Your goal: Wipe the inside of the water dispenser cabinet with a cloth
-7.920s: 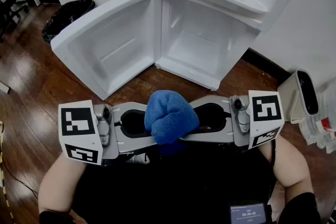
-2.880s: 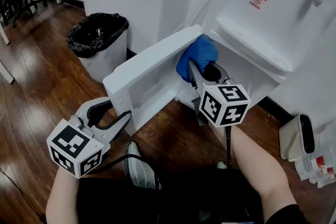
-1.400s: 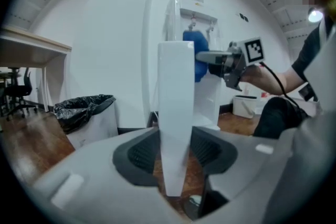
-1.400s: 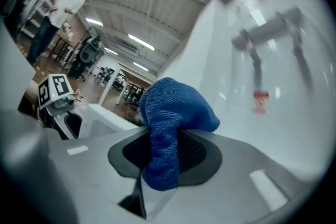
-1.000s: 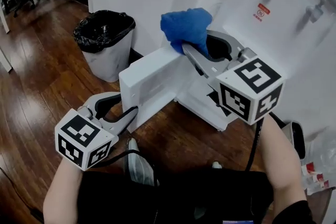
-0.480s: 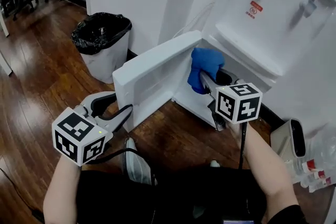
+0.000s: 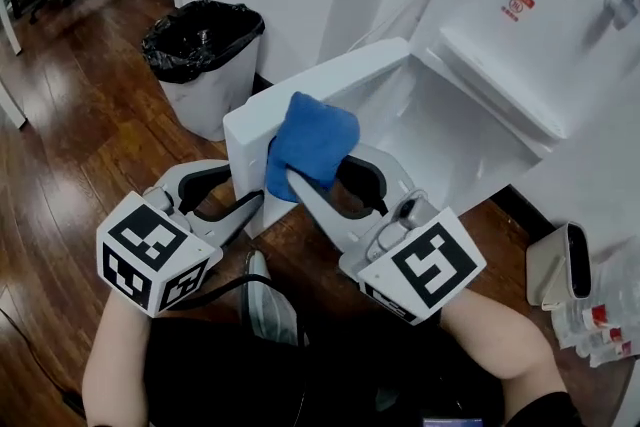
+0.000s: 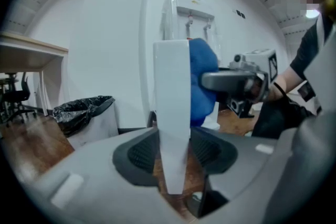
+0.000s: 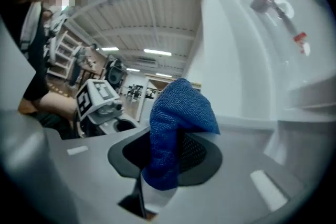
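The left gripper (image 8: 171, 155) clamps the edge of the open cabinet door (image 7: 330, 80); the right gripper (image 7: 318, 187) pinches the blue cloth (image 7: 310, 141) (bunched up), seemingly touching that door's inner side.

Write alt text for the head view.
Seen from above, the right gripper holds a bunched blue cloth at the open white cabinet door of a water dispenser, while the left gripper clamps the door's near edge. A bin lined with a black bag stands on the wooden floor to the left.
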A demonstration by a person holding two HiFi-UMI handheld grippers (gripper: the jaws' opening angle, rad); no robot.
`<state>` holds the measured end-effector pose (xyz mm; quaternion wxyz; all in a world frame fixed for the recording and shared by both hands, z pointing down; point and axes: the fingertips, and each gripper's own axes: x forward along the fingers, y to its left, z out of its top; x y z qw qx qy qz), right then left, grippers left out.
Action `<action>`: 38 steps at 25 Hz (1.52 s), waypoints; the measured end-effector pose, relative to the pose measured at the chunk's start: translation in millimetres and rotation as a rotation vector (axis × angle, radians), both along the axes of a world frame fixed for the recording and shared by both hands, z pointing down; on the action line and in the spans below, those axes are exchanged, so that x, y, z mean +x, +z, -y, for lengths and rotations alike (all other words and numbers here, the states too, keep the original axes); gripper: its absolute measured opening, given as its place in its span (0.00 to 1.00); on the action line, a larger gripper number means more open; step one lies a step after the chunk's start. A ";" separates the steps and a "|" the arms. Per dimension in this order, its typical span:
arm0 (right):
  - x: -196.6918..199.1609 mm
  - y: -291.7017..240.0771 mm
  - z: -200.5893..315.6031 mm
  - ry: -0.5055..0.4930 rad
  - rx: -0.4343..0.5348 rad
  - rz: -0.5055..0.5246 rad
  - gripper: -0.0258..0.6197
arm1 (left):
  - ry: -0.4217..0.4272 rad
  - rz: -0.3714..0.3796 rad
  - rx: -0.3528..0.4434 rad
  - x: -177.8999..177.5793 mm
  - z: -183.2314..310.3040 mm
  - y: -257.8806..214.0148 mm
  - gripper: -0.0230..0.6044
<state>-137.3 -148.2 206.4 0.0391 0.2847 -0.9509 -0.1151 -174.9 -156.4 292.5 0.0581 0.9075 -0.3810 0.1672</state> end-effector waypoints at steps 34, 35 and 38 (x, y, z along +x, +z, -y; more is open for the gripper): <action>-66.9 234.7 -18.4 -0.221 0.332 -0.762 0.22 | 0.030 -0.713 0.026 -36.4 16.4 -68.2 0.40; -66.7 243.8 -16.3 -0.230 0.302 -0.768 0.22 | 0.022 -0.714 0.027 -37.3 17.5 -68.1 0.40; -59.1 271.8 -2.0 -0.212 0.211 -0.797 0.22 | -0.015 -0.737 0.025 -42.5 21.3 -67.3 0.40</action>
